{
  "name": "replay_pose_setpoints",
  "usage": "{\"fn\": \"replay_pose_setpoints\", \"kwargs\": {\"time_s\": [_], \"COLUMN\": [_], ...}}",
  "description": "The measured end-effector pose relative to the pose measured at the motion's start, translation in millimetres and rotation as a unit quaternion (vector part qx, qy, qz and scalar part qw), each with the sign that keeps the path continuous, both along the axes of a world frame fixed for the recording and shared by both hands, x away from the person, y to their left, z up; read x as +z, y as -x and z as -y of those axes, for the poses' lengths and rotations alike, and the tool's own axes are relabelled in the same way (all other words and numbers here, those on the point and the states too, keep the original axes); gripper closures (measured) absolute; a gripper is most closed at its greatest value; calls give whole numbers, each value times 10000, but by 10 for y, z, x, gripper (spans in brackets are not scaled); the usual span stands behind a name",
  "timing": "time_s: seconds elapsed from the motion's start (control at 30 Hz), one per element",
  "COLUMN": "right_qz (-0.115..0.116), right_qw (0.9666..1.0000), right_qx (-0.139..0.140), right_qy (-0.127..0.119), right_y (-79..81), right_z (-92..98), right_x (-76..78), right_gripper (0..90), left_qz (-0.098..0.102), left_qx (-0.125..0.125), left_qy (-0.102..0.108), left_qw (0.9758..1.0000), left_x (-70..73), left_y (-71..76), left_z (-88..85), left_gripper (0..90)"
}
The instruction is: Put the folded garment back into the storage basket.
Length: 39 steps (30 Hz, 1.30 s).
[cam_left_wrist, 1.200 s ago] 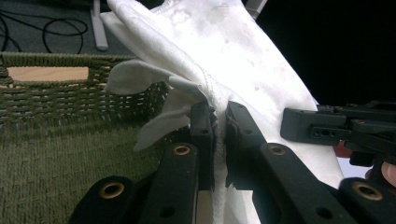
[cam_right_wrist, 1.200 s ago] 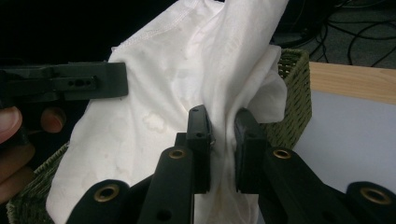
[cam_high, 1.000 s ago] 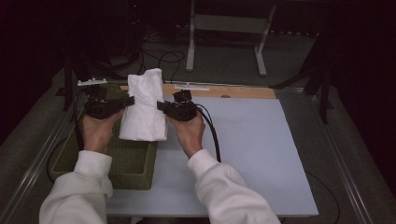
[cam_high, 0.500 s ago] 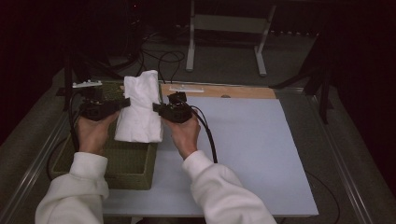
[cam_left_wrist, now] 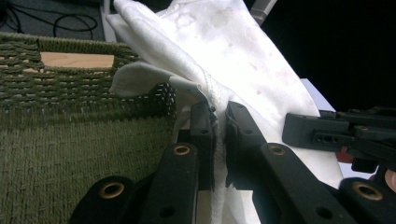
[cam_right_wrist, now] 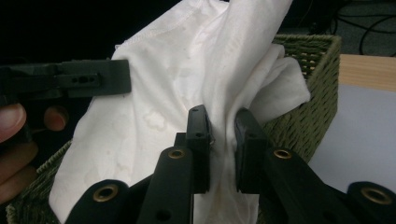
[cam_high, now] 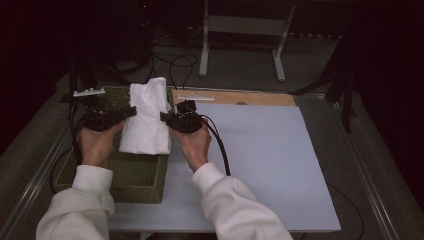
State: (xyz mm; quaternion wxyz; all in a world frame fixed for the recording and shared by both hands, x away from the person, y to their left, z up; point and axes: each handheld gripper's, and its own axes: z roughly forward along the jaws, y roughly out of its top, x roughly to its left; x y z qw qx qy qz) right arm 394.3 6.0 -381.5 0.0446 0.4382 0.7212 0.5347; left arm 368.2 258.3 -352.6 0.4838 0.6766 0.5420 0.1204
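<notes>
White cloth (cam_high: 146,120) hangs over the green woven basket (cam_high: 134,176), pinched at opposite edges by both grippers. Left gripper (cam_left_wrist: 218,122) and right gripper (cam_right_wrist: 223,127) each have jaws clamped on a thin fold. Risk: uneven pulling could slip an edge free, or the hanging hem may snag the basket rim.

The right claw (cam_right_wrist: 219,140) rises from the bottom edge with its two black jaws pinched on a fold of the white cloth (cam_right_wrist: 187,70), which bunches between them and spreads upward and to the left. Behind the cloth stands the green woven basket (cam_right_wrist: 313,60), its rim at the upper right. The left claw (cam_right_wrist: 70,79) reaches in level from the left edge, with fingers (cam_right_wrist: 14,121) below it. The pale desk (cam_right_wrist: 364,130) lies at the right.
</notes>
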Motion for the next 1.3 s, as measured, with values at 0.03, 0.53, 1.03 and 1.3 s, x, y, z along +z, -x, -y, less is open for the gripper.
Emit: {"fn": "replay_pose_setpoints", "kwargs": {"time_s": [0.03,0.53,1.03,1.3], "right_qz": [-9,-62,-144,-179], "right_qw": [10000,10000,9998,9997], "right_qx": [3,28,109,136], "right_qy": [7,-22,-46,-37], "right_y": [3,18,37,53], "right_z": [-9,-119,-228,-321], "right_x": [-6,-62,-144,-194], "right_gripper": [792,791,787,785], "left_qz": [-5,-29,-72,-106], "left_qx": [0,61,107,132], "left_qy": [-9,-4,-69,-117], "left_qw": [10000,10000,9999,9998], "left_x": [-5,-44,-79,-120], "left_y": [3,48,88,118], "left_z": [-5,-110,-208,-297], "left_gripper": [832,832,831,831]}}
